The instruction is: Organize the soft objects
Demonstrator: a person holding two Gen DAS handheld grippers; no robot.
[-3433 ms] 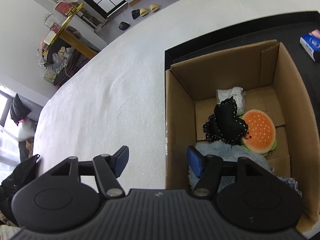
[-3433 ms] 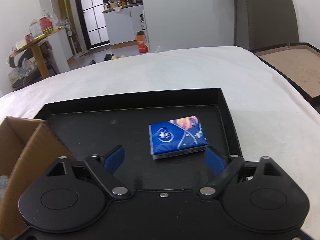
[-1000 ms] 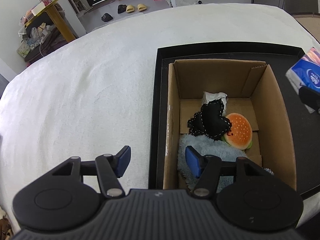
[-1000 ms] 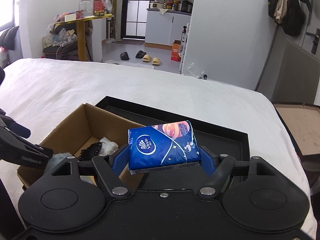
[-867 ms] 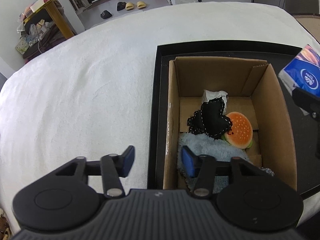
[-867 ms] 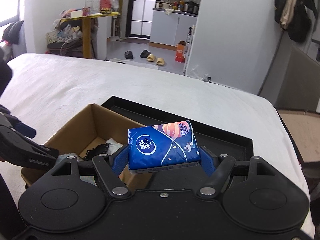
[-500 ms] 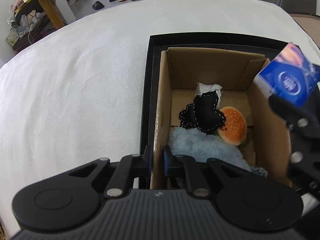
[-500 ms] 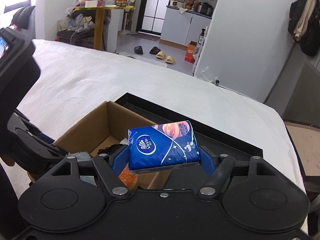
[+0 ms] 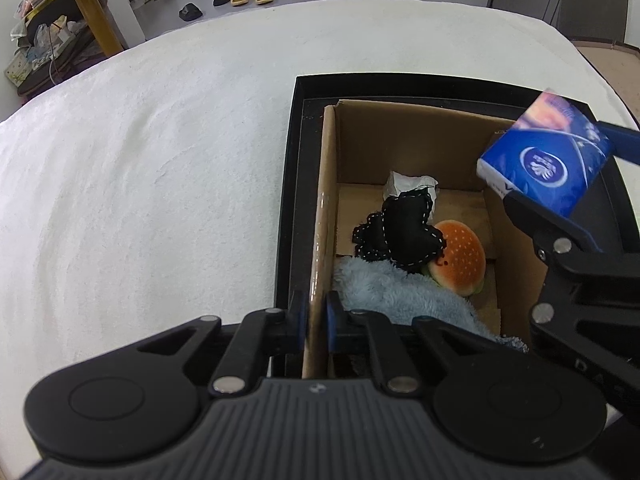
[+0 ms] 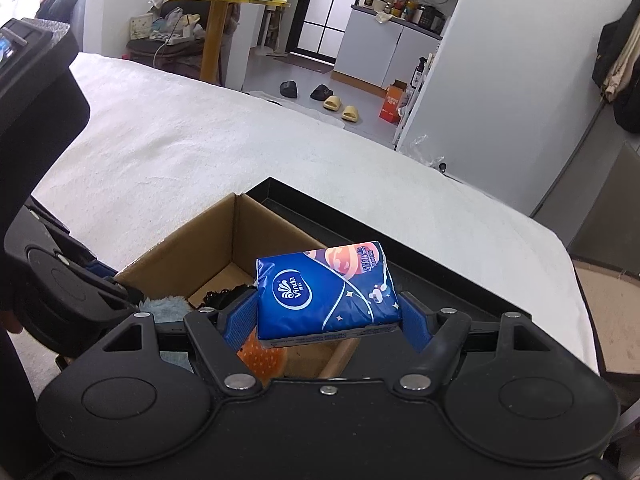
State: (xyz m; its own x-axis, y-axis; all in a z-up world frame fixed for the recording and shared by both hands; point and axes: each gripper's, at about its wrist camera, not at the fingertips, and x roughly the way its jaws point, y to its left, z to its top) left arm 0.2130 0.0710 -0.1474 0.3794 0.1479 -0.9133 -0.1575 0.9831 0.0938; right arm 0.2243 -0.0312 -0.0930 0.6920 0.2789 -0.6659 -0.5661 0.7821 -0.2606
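Note:
A cardboard box stands in a black tray on the white bed. Inside lie a black stitched plush, an orange burger plush, a light blue fluffy cloth and a white crumpled item. My left gripper is shut on the box's left wall. My right gripper is shut on a blue tissue pack and holds it above the box's right side; the pack also shows in the left wrist view.
The white bed cover spreads left of the tray. Beyond the bed are a yellow table, slippers on the floor and kitchen cabinets. The box also shows in the right wrist view.
My left gripper closed on the box's left wall. My right gripper picked the tissue pack off the tray, lifted it and carried it leftward over the box.

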